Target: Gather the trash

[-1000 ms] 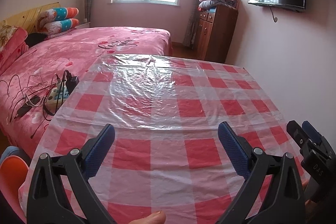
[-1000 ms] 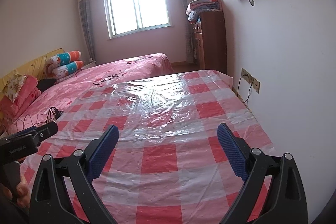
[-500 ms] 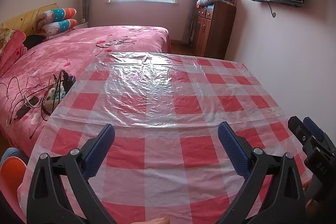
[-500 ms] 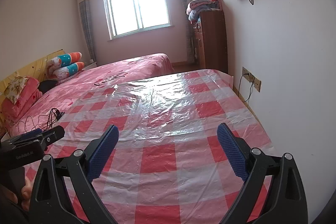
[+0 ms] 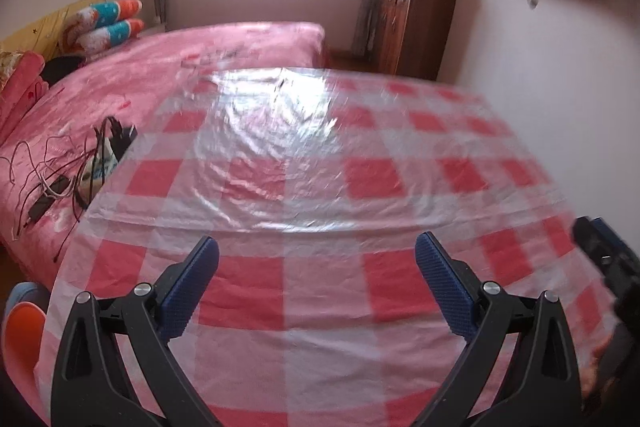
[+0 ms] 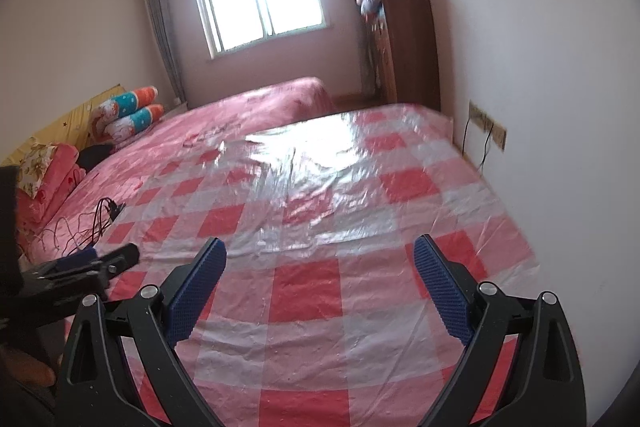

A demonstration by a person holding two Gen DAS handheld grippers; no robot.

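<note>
Left wrist: my left gripper (image 5: 316, 259) is spread wide, nothing between the pads, hovering over the checked plastic sheet (image 5: 320, 187) on the table. No trash in sight. Sheet is thin glossy film, wrinkled, likely slippery. Cables and a power strip (image 5: 92, 171) lie on the pink bed (image 5: 140, 75) alongside.

Right wrist: right gripper (image 6: 320, 261) also wide apart and empty. Same bare sheet, no trash here either. I expect light, crushable scraps; I'd pinch at a raised fold or edge.

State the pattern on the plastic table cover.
Red and white checks on the table cover, clearest in the right wrist view.
</note>
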